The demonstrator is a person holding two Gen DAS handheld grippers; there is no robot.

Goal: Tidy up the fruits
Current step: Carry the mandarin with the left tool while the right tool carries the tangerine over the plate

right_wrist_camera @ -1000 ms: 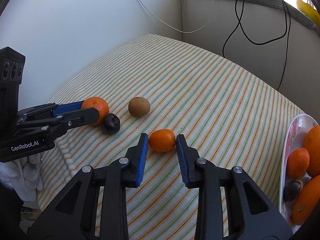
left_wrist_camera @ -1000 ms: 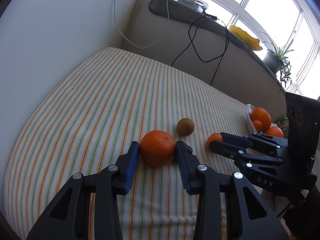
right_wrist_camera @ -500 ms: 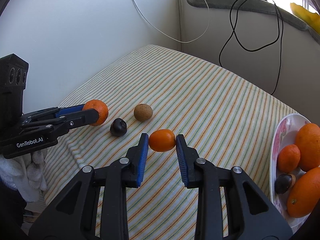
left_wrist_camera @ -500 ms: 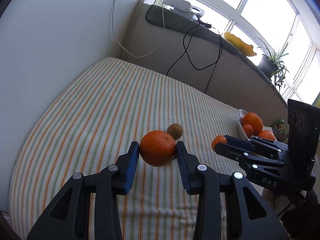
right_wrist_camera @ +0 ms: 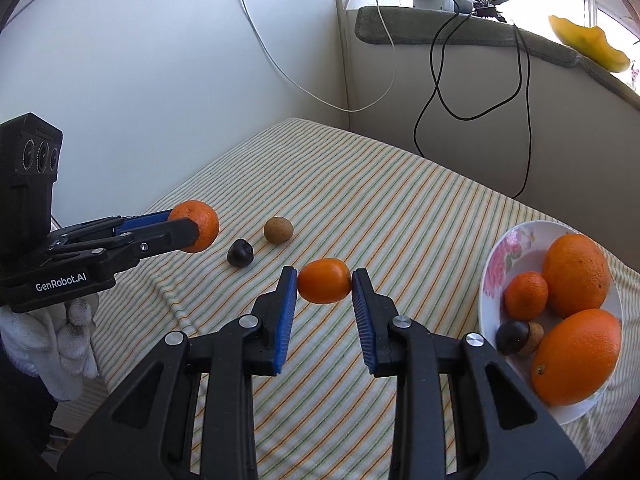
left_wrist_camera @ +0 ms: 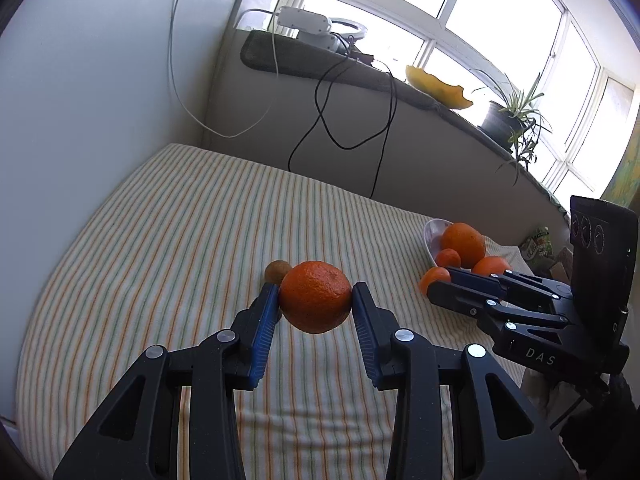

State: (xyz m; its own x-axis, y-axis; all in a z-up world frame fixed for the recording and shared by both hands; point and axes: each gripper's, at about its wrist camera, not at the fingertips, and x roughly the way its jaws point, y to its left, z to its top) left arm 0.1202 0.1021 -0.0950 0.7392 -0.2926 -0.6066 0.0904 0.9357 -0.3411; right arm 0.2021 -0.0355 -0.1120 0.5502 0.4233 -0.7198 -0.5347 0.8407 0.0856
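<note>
Both fruits have risen off the striped cloth (right_wrist_camera: 400, 208) since a second ago. The left gripper (left_wrist_camera: 315, 300) clamps a dimpled mandarin (left_wrist_camera: 315, 297), hiding part of the brown round fruit (left_wrist_camera: 276, 270) at 11 o'clock. Only the right wrist view shows the dark fruit (right_wrist_camera: 240, 253) on the cloth. The right gripper (right_wrist_camera: 325, 282) pinches a smooth oval kumquat (right_wrist_camera: 325, 281), the floral plate (right_wrist_camera: 506, 256) of oranges at 3 o'clock.

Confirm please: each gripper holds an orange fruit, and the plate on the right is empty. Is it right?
Not quite. The plate is not empty: the right wrist view shows several fruits in it. The left gripper and the right gripper do each hold an orange fruit.
</note>
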